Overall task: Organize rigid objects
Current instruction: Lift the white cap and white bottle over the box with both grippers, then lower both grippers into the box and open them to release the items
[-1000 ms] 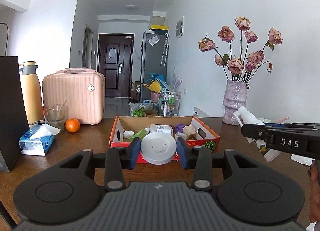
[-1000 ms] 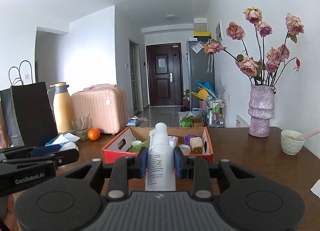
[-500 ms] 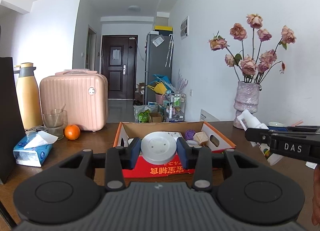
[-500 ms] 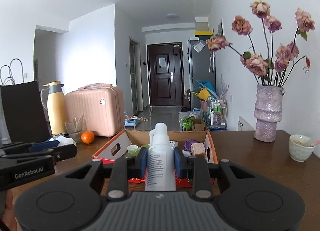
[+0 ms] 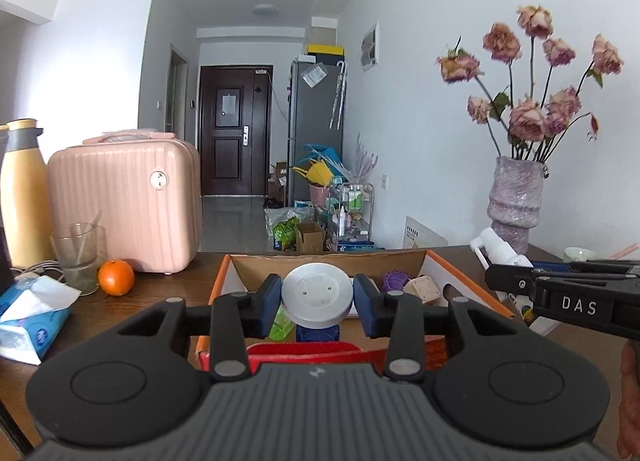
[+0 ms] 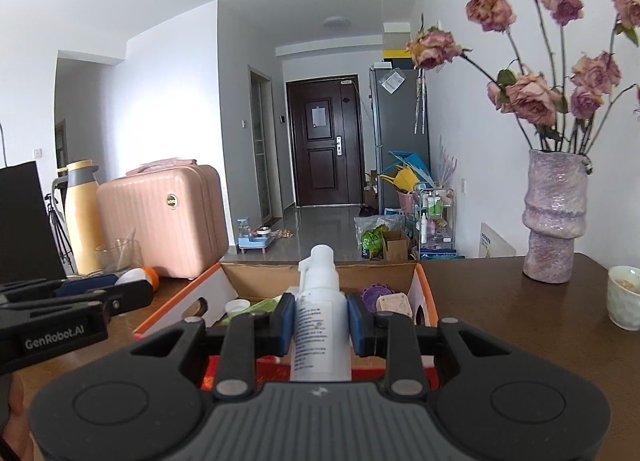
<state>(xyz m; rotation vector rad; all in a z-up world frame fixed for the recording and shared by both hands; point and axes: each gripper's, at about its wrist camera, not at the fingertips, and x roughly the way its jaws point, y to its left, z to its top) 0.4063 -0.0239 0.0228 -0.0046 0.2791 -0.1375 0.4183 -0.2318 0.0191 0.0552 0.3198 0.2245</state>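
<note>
My left gripper (image 5: 317,301) is shut on a round grey lid (image 5: 317,298), held face-on just above the near end of an open cardboard box (image 5: 464,273) with orange edges. My right gripper (image 6: 319,319) is shut on an upright white spray bottle (image 6: 320,313), also over the box (image 6: 424,285). The right gripper and its bottle (image 5: 500,255) show at the right edge of the left wrist view. Inside the box lie a purple ball (image 5: 394,281), a beige block (image 5: 424,290), a green packet (image 5: 282,319) and a white cap (image 6: 237,307).
A pink suitcase (image 5: 124,201), a yellow flask (image 5: 20,193), a glass (image 5: 78,255), an orange (image 5: 116,277) and a tissue pack (image 5: 32,317) stand on the wooden table left of the box. A vase of dried roses (image 6: 554,217) and a small bowl (image 6: 624,301) stand at the right.
Both grippers have moved forward to the box with their loads still gripped; the box now fills the space right under the fingers. The jaws have not changed.
</note>
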